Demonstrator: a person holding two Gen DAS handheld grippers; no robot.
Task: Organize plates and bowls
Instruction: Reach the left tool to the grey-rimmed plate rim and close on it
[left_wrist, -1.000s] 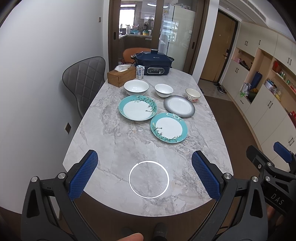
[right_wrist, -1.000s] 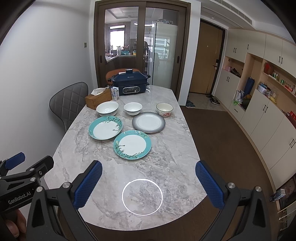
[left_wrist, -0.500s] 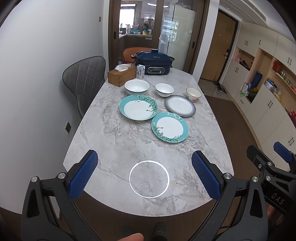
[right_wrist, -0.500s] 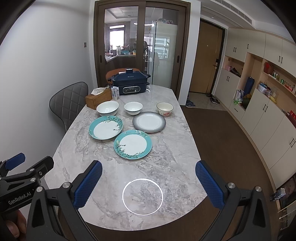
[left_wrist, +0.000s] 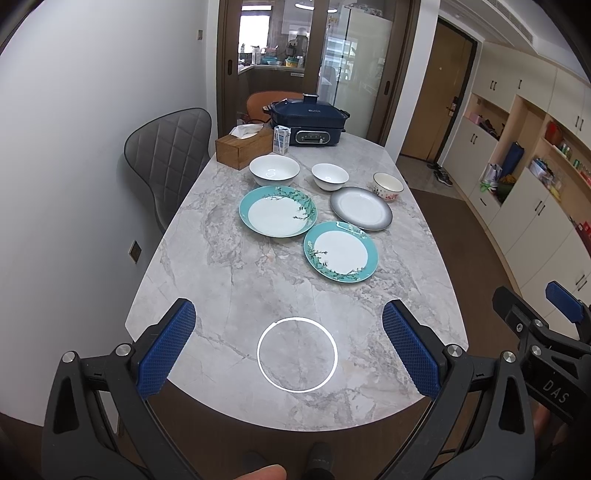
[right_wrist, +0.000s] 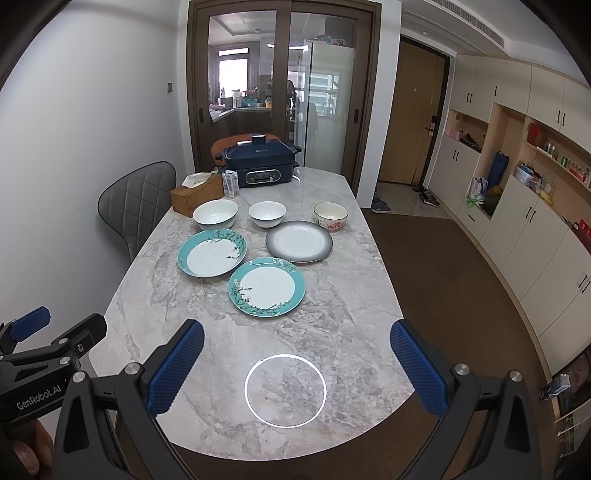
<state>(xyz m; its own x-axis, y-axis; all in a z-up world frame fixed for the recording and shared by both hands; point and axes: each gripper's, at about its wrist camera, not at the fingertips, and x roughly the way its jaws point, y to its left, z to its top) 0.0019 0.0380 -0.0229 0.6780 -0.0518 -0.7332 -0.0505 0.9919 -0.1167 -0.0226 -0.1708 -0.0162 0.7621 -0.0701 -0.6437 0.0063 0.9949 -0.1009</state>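
— Where is the nearest teal-rimmed round porcelain plate (right_wrist: 266, 287) found?

— Flat on the grey marble table (right_wrist: 343, 306), well ahead of both grippers.

— Which is judged nearer?

— The right gripper (right_wrist: 295, 363); its jaws are spread wide, empty. The left gripper (left_wrist: 288, 345) is likewise held apart.

**Colours and patterns on the desk**

Desk (left_wrist: 229, 258) is showing grey marble with darker veins. Two plates, (left_wrist: 277, 211) and (left_wrist: 340, 252), are showing teal rims with white flowering branches around white centres. Third plate (left_wrist: 361, 208) is fading from a dark grey rim to white. Two bowls, (left_wrist: 274, 170) and (left_wrist: 330, 177), are reading plain white; third bowl (left_wrist: 388, 186) is carrying pink flowers outside, cream inside. Cooker (left_wrist: 306, 120) is navy. Tissue box (left_wrist: 243, 147) is brown wood. Gripper pads (left_wrist: 167, 349) are showing blue, cross-hatched.
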